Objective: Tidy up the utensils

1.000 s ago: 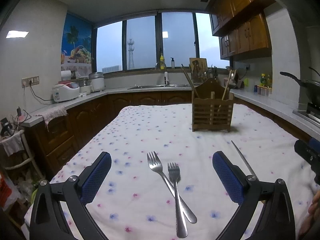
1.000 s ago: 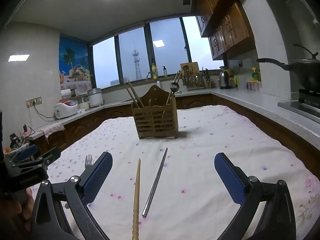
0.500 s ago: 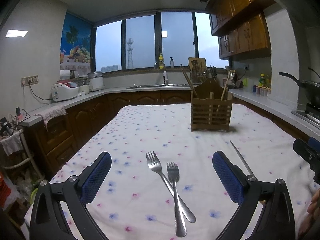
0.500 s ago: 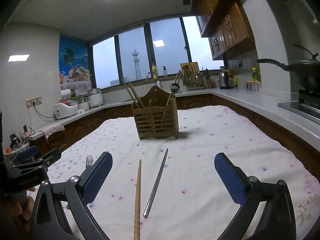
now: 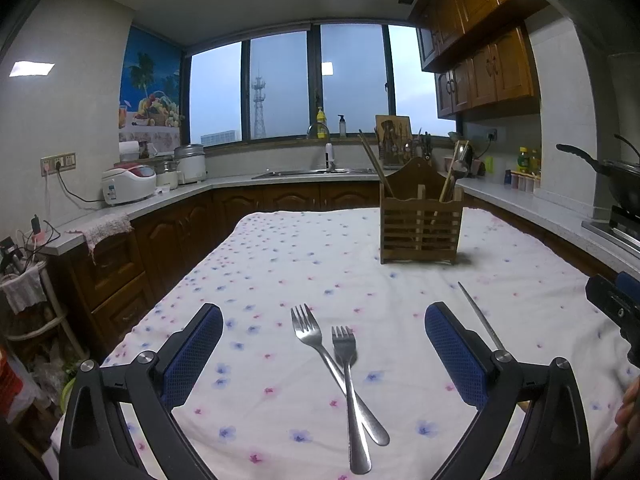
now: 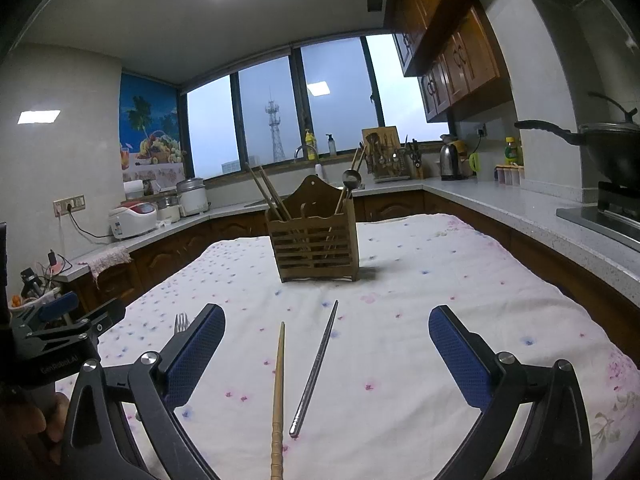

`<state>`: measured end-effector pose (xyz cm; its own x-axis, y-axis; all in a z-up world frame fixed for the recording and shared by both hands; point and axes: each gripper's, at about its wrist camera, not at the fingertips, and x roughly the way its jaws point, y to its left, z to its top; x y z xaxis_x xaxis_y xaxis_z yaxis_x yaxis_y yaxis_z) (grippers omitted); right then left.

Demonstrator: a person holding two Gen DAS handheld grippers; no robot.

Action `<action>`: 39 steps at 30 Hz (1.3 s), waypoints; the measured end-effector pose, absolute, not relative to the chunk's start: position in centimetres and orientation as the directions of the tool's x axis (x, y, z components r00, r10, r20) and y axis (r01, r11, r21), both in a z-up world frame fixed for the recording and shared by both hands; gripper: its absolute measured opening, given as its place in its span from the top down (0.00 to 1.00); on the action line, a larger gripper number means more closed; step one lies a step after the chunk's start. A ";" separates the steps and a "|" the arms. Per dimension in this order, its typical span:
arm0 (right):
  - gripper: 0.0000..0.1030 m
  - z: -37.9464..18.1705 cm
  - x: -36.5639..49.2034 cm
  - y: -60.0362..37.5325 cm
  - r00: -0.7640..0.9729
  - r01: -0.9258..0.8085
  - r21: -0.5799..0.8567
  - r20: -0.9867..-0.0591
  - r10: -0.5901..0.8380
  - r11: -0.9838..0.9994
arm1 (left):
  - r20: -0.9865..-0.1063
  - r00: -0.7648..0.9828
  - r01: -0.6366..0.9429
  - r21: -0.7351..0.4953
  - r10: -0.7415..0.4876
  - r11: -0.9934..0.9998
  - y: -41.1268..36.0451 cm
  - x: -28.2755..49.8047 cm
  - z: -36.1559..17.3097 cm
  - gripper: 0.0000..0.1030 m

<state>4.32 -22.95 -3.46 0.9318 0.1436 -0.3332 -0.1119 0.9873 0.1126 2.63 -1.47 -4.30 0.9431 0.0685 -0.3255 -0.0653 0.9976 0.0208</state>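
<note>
Two steel forks, a larger one (image 5: 320,350) and a smaller one (image 5: 350,380), lie crossed on the flowered tablecloth (image 5: 280,264), between the fingers of my open, empty left gripper (image 5: 324,338). My right gripper (image 6: 326,340) is open and empty over a wooden chopstick (image 6: 279,388) and a metal chopstick (image 6: 316,364) lying side by side. The metal chopstick also shows in the left wrist view (image 5: 480,318). A wooden utensil holder (image 6: 314,240) stands further back on the table with chopsticks and a ladle in it; it also shows in the left wrist view (image 5: 420,222).
Kitchen counters run around the table on the left, back and right. A rice cooker (image 5: 128,184) sits at left, a sink (image 5: 312,172) at the back, a wok (image 6: 600,148) on the stove at right. The left gripper's body (image 6: 60,332) shows at left in the right wrist view.
Both views have shifted very slightly. The utensils lie where they were and both grippers stay open.
</note>
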 end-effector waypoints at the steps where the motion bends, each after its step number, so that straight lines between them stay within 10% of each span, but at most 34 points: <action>1: 0.00 -3.5 4.3 -23.0 0.932 -0.112 0.113 -0.333 0.143 0.987 | -0.327 0.943 -0.065 0.020 0.068 0.998 -1.5 2.7 -4.3 0.01; 39: 0.00 -3.1 4.3 -23.1 0.933 -0.105 0.118 -0.333 0.139 0.987 | -0.326 0.944 -0.051 0.022 0.056 0.998 -2.2 2.5 -3.7 0.01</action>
